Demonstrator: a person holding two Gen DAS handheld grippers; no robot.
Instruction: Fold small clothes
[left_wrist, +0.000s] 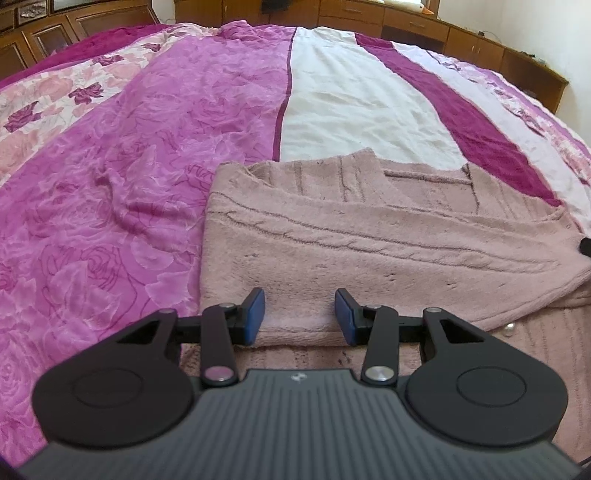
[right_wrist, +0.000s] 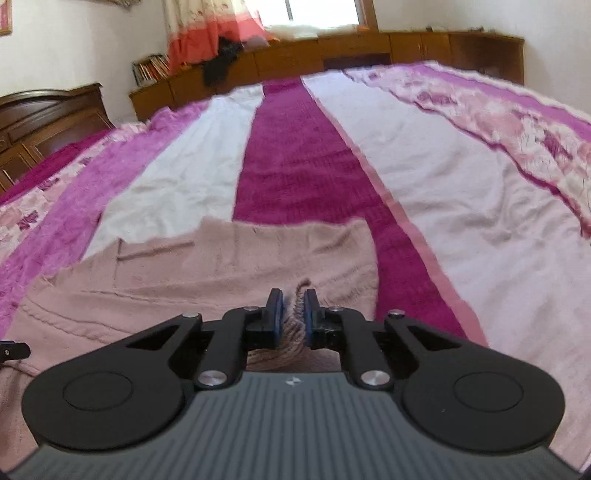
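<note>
A dusty-pink knitted garment (left_wrist: 369, 243) lies partly folded on the bed, with a folded-over layer across its near half. My left gripper (left_wrist: 300, 314) is open, its blue pads either side of the near folded edge without squeezing it. In the right wrist view the same pink garment (right_wrist: 207, 269) spreads ahead and to the left. My right gripper (right_wrist: 293, 314) is shut on a bunched ridge of the garment's knit, which stands up between the pads. A black tip of the right gripper (left_wrist: 585, 245) shows at the left wrist view's right edge.
The bed is covered by a bedspread (left_wrist: 155, 155) with pink floral, white and magenta stripes (right_wrist: 295, 155). Dark wooden cabinets (left_wrist: 461, 40) run behind the bed, and a wooden headboard (right_wrist: 48, 114) stands at the left. Small pearl-like buttons (left_wrist: 511, 328) sit on the garment's near right.
</note>
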